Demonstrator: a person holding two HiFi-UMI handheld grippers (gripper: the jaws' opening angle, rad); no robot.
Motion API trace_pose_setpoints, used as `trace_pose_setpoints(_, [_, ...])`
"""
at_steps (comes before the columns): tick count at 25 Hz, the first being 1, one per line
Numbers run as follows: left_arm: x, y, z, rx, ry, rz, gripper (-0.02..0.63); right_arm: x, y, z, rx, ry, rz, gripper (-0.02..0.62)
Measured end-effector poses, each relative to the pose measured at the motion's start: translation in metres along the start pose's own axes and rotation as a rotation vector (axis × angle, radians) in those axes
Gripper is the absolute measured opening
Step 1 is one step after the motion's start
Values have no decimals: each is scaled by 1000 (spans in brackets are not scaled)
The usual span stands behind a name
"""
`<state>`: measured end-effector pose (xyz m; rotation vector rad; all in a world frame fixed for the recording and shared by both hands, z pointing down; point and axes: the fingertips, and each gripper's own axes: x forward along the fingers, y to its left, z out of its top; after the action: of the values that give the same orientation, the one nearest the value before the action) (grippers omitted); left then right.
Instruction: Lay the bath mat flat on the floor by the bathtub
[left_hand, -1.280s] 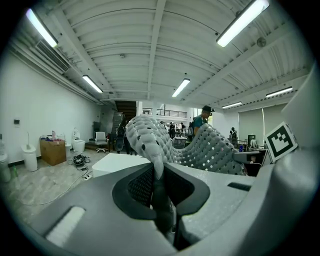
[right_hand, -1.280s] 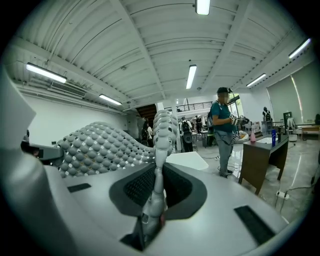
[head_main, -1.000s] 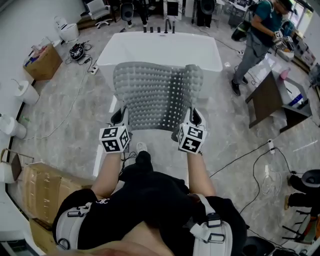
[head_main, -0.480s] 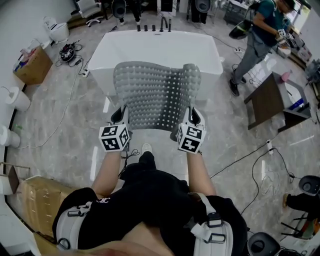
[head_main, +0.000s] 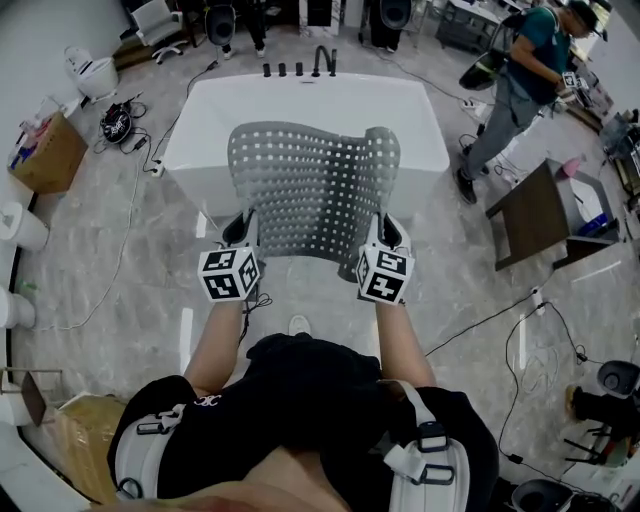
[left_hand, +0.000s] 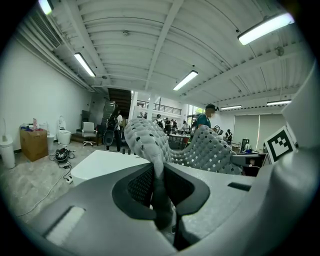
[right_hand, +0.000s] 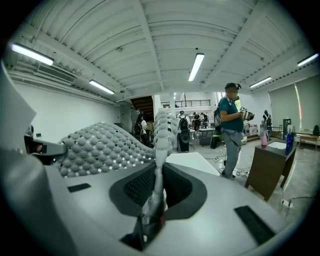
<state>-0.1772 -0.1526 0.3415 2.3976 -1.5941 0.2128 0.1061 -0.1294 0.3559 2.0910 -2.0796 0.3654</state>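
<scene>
One grey bath mat, studded and full of holes, is held up in the air, spread btwn both grippers, not on the floor. Its near edge is pinched at two corners; its far part reaches fwd so that in the head view it overlaps the near side of the white bathtub. The right side of the mat curls up into a fold.

The left gripper has its jaws nearly together, clamped on the mat's near-left corner, w/ the thin edge squeezed btwn the pads. The right gripper does the same on the near-right corner, jaws almost closed on the mat edge.

Black taps stand along the tub's far rim. A cardboard box sits well to the left. To the right of the tub are a dark brown table and a standing person in a teal top. Cables trail over the floor on both sides.
</scene>
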Motion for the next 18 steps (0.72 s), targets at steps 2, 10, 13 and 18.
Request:
trace_pose_setpoints(2, [22,8,3,5,7,-14,41,20,1,5,2,3,-8,41])
trace_pose_setpoints(10, [85,28,-18,-49,97,-30,41,74,-14,-9,21,77,-24,41])
trace_pose_setpoints(13, [103,31,-27,-82,137,-19,41,92,-23,-21,25,122,-22,41])
trace_pose_setpoints(18, [126,28,-49,-79,224,-9,41,114,-39,-42,41,189,-16,41])
